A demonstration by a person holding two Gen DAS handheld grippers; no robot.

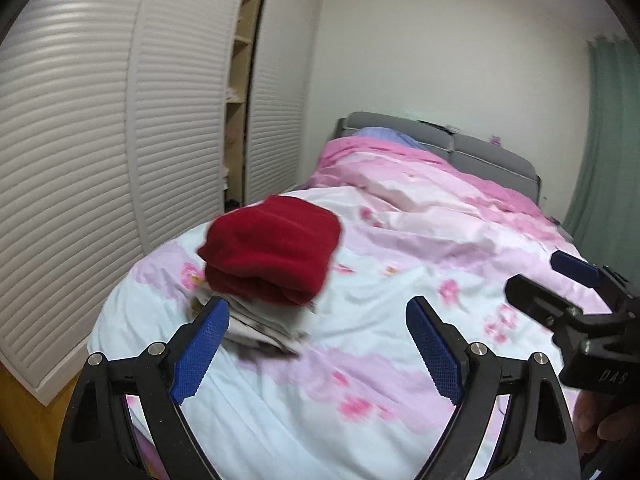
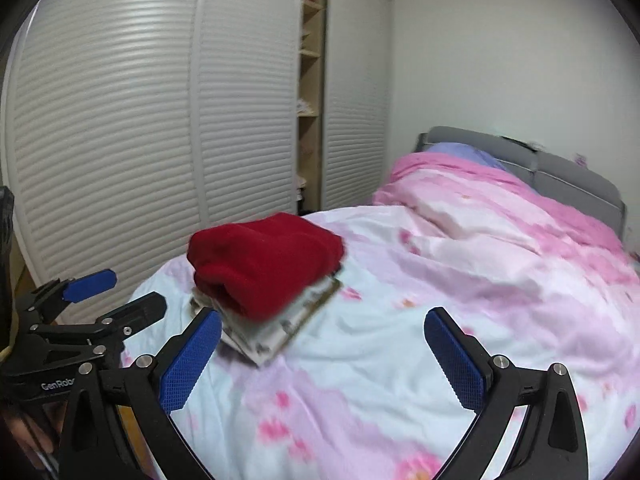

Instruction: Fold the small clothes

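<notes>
Folded clothes stacked on the bed; both tongs spread wide and empty.

At far left, louvred white wardrobe doors (image 2: 120,140) stand along the wall, a gap between them showing shelves (image 2: 310,80) whose contents are too blurred to identify. The left tongs (image 1: 318,344) are open with nothing between their blue pads. Just beyond them a folded red garment (image 1: 272,248) sits atop a folded patterned garment (image 2: 280,328), largely covered, its print unreadable. Both rest on the pink floral duvet (image 1: 380,360) near the bed's foot. The right tongs (image 2: 322,356) likewise gape, clear of the stack. Further right, a grey headboard (image 1: 480,148), partly hidden by bedding, then a green curtain (image 1: 608,140), cut off at the frame edge.
</notes>
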